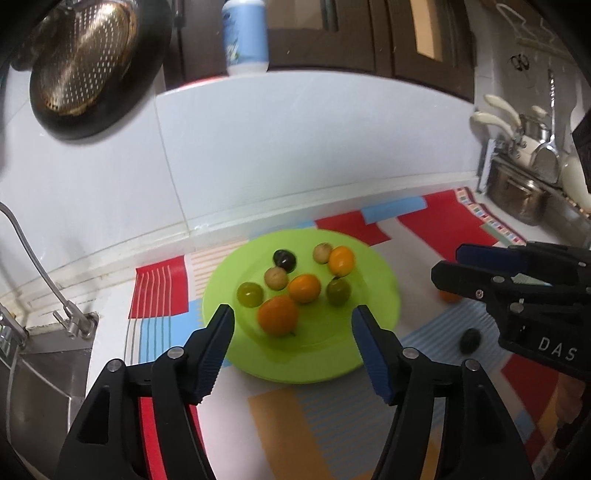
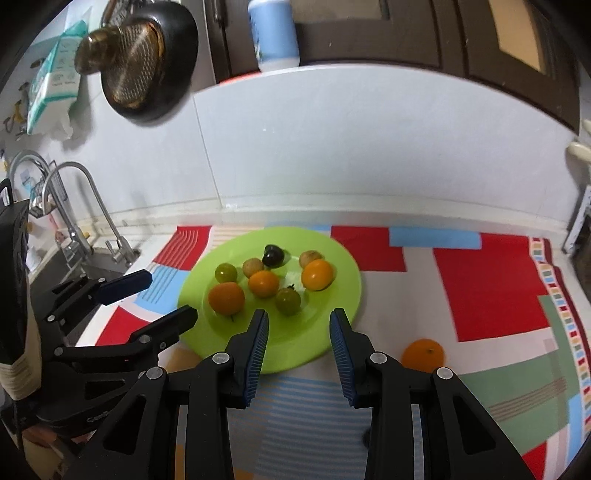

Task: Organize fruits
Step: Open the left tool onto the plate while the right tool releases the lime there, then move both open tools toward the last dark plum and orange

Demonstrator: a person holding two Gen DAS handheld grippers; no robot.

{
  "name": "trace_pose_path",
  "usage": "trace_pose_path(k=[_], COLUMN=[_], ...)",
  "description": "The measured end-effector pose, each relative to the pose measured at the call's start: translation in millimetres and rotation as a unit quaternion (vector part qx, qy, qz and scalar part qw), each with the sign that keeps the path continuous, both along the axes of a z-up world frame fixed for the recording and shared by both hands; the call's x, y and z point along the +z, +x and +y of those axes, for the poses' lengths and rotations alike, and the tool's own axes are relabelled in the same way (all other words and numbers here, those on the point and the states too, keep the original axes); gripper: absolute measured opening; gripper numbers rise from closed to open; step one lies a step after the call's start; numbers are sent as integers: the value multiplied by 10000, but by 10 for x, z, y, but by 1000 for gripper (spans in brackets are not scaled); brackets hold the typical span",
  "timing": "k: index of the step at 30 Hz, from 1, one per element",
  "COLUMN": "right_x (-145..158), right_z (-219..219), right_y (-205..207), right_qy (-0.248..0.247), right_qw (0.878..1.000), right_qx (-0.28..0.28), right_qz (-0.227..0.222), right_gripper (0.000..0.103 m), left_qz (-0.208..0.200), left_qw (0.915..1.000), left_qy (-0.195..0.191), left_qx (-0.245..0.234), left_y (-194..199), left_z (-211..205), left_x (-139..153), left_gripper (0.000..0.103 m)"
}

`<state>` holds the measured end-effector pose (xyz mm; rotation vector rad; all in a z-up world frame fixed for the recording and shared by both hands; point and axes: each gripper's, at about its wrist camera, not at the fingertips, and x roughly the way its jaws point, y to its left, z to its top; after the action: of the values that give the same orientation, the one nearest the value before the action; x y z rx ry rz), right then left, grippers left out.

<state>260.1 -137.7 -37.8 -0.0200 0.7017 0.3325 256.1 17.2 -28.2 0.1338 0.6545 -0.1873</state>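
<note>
Both the left gripper (image 1: 291, 321) and the right gripper (image 2: 299, 325) hover spread wide and hold nothing, just over the near rim of the green plate (image 2: 325, 332). Eight small fruits sit on the plate, while an orange (image 2: 423, 354) and a dark fruit (image 1: 470, 340) lie on the patterned mat (image 2: 491, 280) beside it.

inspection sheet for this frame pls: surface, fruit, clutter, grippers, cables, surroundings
Surface: white counter under a patchwork cloth of red, blue and striped panels.
Job's things: round lime-green plastic plate holds eight small fruits; one loose orange fruit and one small dark fruit lie on the cloth off the plate.
Clutter: nothing seen.
Grippers: left gripper open, empty; right gripper open, empty.
Cables: nothing seen.
Surroundings: steel sink tap, hanging perforated metal strainer, blue-white bottle, utensil rack.
</note>
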Motion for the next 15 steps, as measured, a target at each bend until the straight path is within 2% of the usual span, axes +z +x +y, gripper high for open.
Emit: trace_pose_path(k=[3,15], right_x=[62,152], right_z=[-78,-385], right_y=[-110,-519], right_qy=[-49,-252], right_qw=[9999,9990], right_qx=[-74,-374], right_qz=[-83,-59], right_gripper=[40,40], left_qz=[-86,-260], left_qw=[9999,9981], left_qy=[-28,-15], left_qx=[-83,-561], left_y=[-88,-380], left_z=[-54,-356], left_x=[88,234], left_gripper=[68,72])
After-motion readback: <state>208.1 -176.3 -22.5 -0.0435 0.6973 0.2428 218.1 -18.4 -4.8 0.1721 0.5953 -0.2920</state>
